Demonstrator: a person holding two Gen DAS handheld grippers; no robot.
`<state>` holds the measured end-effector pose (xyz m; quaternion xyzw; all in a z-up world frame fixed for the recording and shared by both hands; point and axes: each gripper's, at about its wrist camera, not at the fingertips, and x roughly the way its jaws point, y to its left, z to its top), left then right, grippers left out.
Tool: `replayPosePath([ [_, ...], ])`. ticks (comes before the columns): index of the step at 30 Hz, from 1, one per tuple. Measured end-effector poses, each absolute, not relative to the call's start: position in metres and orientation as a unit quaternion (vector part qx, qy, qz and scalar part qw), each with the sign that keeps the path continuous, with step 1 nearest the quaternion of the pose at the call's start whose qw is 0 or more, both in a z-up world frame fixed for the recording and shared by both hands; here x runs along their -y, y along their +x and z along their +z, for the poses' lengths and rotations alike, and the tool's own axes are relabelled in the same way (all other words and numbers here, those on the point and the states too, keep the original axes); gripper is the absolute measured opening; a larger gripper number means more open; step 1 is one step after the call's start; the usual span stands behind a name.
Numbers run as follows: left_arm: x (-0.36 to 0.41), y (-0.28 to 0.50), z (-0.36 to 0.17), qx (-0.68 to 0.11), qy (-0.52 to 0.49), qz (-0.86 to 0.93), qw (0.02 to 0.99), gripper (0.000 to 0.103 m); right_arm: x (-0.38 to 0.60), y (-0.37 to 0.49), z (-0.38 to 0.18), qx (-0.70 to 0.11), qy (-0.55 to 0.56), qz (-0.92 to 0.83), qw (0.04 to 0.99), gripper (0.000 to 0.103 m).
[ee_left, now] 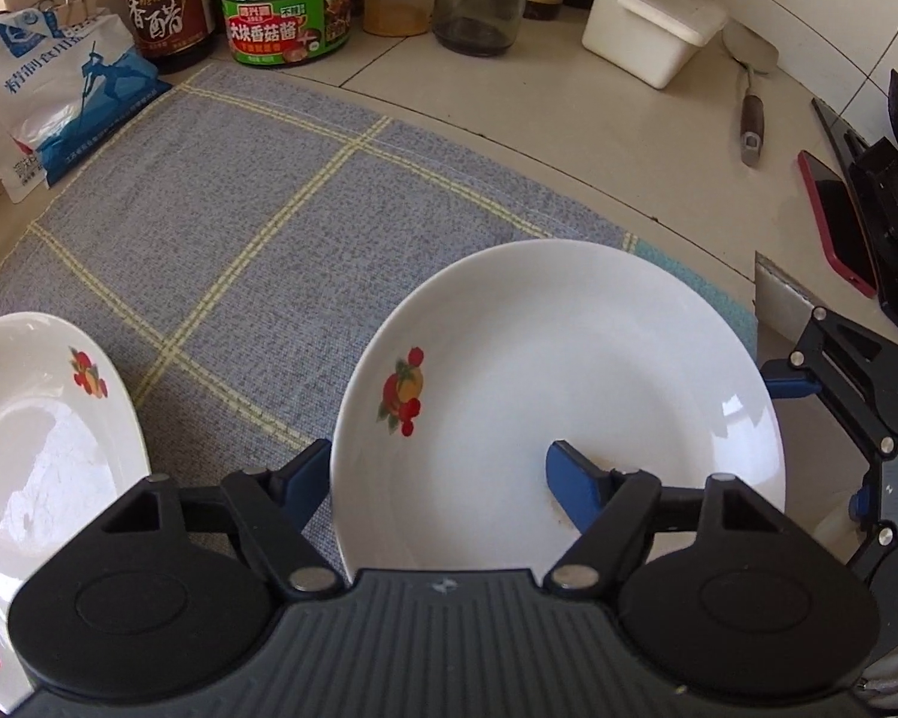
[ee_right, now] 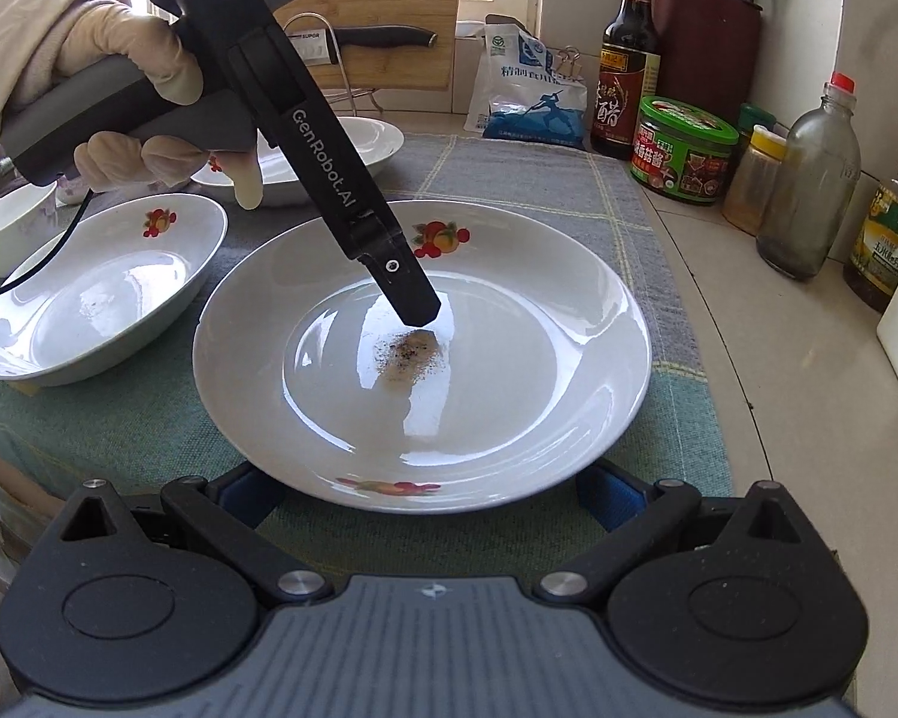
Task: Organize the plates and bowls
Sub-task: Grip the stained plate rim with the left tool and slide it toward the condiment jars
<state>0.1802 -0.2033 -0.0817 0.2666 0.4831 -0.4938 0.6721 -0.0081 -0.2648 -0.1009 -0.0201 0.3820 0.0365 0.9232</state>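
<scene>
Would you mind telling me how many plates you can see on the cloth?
3. One plate sits nearest the right gripper, under the left gripper; a second lies left of it; a third sits behind, partly hidden.

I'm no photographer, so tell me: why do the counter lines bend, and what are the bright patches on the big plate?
Left wrist view: the fisheye lens bows the counter tile seams. Right wrist view: window light glares off the glossy plate, whose brown smear stays sharp; its rim curves too.
</scene>
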Motion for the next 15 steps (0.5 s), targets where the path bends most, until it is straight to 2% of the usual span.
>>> replayPosePath([
  [7,0.2117,0.1885,-0.082,-0.49,0.262,-0.513,0.654,0.071,0.2654,-0.0065,-0.1007,-0.382,-0.024,0.044,0.923,0.103],
  [15,0.2134,0.1893,-0.0814,-0.492,0.265,-0.517,0.648,0.071,0.2626,-0.0052,-0.0998,-0.385,-0.033,0.045,0.921,0.103],
])
